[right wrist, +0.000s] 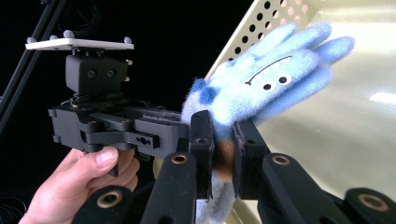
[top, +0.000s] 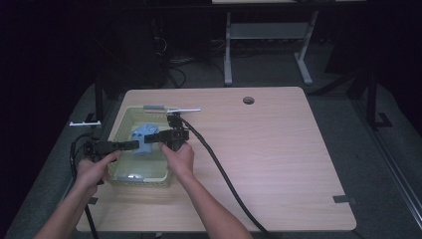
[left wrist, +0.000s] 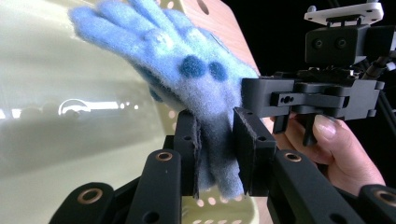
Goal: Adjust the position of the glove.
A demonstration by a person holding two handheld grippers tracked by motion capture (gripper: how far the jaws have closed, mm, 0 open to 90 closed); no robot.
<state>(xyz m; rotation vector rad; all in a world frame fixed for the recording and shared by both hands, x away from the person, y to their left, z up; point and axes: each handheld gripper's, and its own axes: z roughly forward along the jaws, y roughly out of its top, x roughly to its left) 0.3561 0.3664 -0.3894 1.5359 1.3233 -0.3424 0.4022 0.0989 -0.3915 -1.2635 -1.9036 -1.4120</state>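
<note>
Darkness is surrounding the wooden bench (top: 259, 149) in the high view, where 2 hand-held grippers are meeting over the pale basket (top: 119, 122) at left centre.

Left hand-held gripper (left wrist: 217, 154) is clamping the blue glove (left wrist: 187, 70) cuff; right hand-held gripper (right wrist: 223, 154) is clamping it too. Pulling evenly should be avoiding tearing.

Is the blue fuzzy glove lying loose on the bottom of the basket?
No, the blue fuzzy glove is pinched by its cuff in the left tongs, above the pale yellow basket.
</note>
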